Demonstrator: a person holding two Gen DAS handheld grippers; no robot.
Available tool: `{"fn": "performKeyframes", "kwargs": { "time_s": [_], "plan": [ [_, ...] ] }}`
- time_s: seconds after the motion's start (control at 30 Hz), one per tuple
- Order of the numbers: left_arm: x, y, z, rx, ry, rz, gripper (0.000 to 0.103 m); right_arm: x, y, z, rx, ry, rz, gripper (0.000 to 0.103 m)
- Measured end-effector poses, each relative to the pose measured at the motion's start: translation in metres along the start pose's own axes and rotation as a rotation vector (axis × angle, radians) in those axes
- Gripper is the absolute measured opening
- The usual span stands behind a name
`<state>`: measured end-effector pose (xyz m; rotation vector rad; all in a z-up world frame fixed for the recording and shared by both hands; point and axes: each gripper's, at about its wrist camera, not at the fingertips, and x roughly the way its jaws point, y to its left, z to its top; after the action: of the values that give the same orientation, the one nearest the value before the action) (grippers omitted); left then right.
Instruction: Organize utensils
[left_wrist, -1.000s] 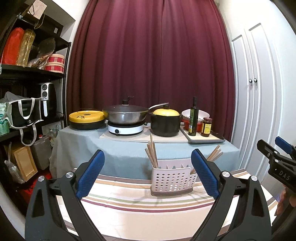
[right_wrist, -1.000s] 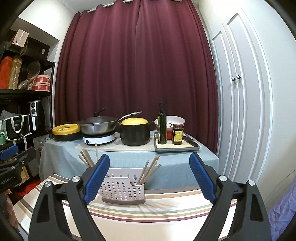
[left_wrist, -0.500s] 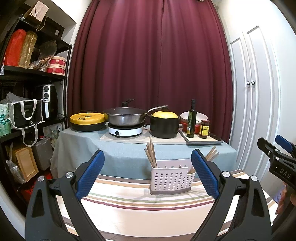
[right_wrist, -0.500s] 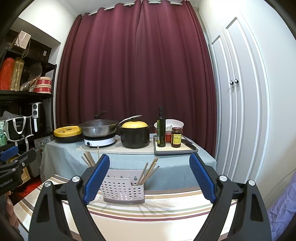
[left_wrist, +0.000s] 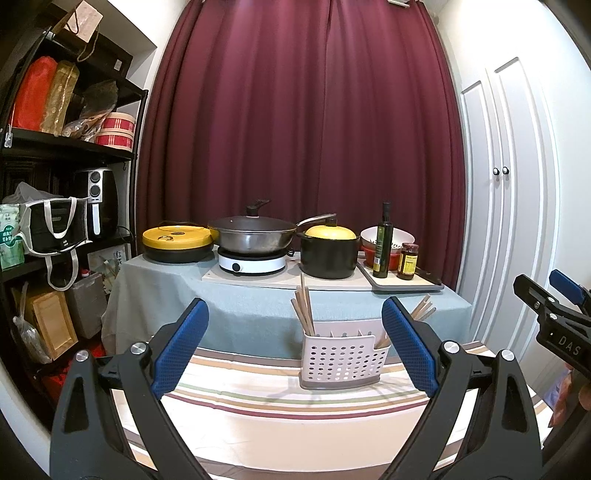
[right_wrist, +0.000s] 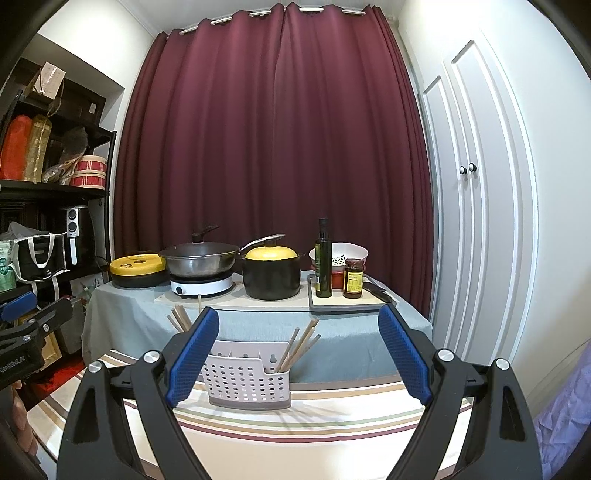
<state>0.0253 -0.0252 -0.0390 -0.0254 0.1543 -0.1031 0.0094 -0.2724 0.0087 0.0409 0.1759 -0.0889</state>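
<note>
Striped cloth (left_wrist: 295, 417) is bare except for the caddy (right_wrist: 249, 376) at 12 o'clock, chopsticks (right_wrist: 299, 347) sorted inside; both left gripper (left_wrist: 295, 347) and right gripper (right_wrist: 299, 354) spread, empty, held back.

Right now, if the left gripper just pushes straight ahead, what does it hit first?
Probably nothing on the striped table. The left gripper is open and empty, and the white utensil basket with chopsticks sits right of its centre line. It likely passes beside the basket toward the grey-clothed table behind, though depth is unclear.

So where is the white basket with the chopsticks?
The basket stands on the striped cloth, right of centre in the left view, before the grey-clothed table with the pots.
</note>
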Motion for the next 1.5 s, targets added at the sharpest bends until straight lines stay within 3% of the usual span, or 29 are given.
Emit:
{"fn": "performKeyframes", "kwargs": {
  "time_s": [0.47,0.57,0.63,0.9,1.1,1.5],
  "plan": [
    [-0.001,-0.001,0.0,-0.002,-0.003,-0.002,0.093,-0.001,0.001,-0.001,-0.001,0.0,0.0,0.086],
    [-0.002,-0.004,0.001,0.016,-0.006,0.012,0.093,-0.001,0.003,-0.001,0.0,0.003,0.001,0.086],
    [-0.002,-0.006,0.001,0.024,-0.008,0.024,0.099,-0.001,0.003,-0.001,-0.002,0.001,0.0,0.086],
    [0.0,-0.017,-0.001,0.066,-0.022,0.015,0.099,-0.001,0.005,-0.003,-0.002,0.001,-0.003,0.086],
    [0.004,-0.009,-0.002,0.012,-0.019,-0.021,0.099,-0.002,0.007,-0.008,-0.001,0.006,-0.006,0.086],
    [0.013,-0.007,-0.006,0.017,-0.004,0.001,0.099,0.001,0.007,-0.016,0.001,0.02,-0.008,0.086]
  ]
}}
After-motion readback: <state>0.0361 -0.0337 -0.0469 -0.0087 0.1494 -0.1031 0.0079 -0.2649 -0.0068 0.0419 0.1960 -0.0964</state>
